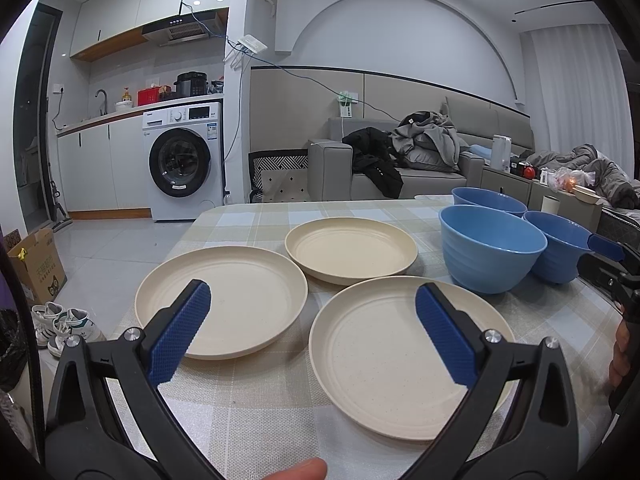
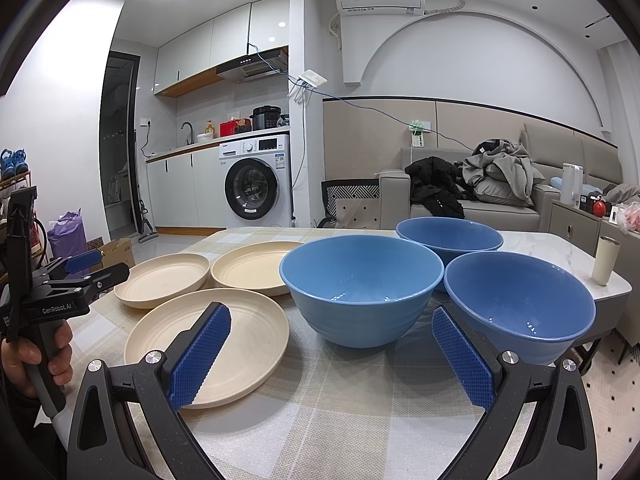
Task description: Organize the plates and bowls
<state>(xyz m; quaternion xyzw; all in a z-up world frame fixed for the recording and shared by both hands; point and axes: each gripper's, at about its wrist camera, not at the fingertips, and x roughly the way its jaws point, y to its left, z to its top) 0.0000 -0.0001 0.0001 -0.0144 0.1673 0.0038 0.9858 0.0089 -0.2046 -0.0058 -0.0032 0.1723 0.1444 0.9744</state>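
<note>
We are holding our left gripper (image 1: 312, 320) wide open above three round cream plastic plates (image 1: 348, 250), empty. Our right gripper (image 2: 332, 344) is hovering open too, three round blue plastic bowls (image 2: 362, 284) standing just ahead on the checked-cloth bench (image 2: 340, 420).

Washing machine (image 2: 256, 178) as landmark: sofa (image 2: 472, 204) piled with clothes to its right, cardboard box (image 1: 36, 264) lower left, range hood (image 2: 254, 68) above.

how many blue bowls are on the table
3, none stacked: the nearest bowl at centre beside the cream plates, the right bowl beside it, and the far bowl behind both. No others are visible.
</note>
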